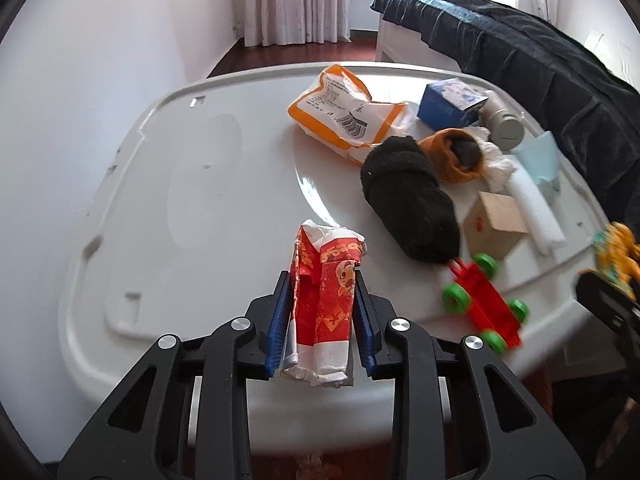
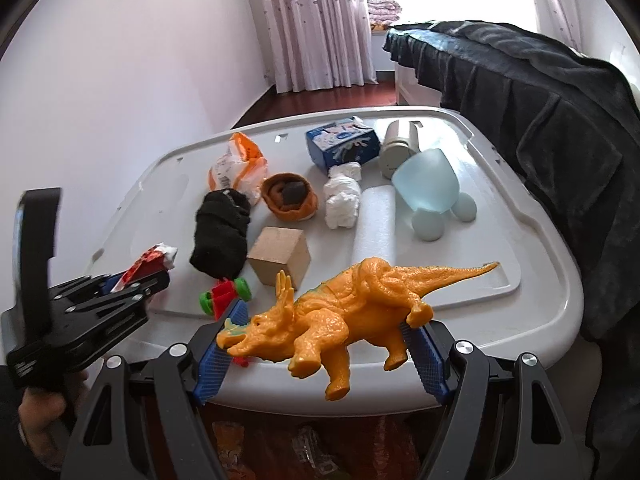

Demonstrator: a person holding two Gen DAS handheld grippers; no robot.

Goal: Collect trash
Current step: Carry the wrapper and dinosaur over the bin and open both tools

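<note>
My left gripper (image 1: 322, 280) is shut on a crumpled red and white wrapper (image 1: 328, 300), which stands upright between the blue pads just above the white bin lid (image 1: 160, 200). In the right wrist view the same gripper (image 2: 152, 276) and wrapper (image 2: 154, 260) show at the left, with a hand on the handle. My right gripper (image 2: 330, 316) holds an orange dinosaur toy (image 2: 352, 300) lengthwise, head at one pad and hind leg at the other. More litter lies on the lid: an orange and white plastic bag (image 1: 344, 116), a white tissue wad (image 2: 342, 200) and a foam roll (image 2: 376, 220).
Also on the lid are a black sock bundle (image 1: 408, 200), an orange sock roll (image 1: 460, 152), a blue carton (image 1: 448, 100), a cardboard box (image 2: 280, 256), a red toy car (image 1: 486, 304), a grey can (image 2: 398, 148) and a pale blue cup (image 2: 428, 184). A dark-blanketed bed (image 2: 540, 120) borders the right side.
</note>
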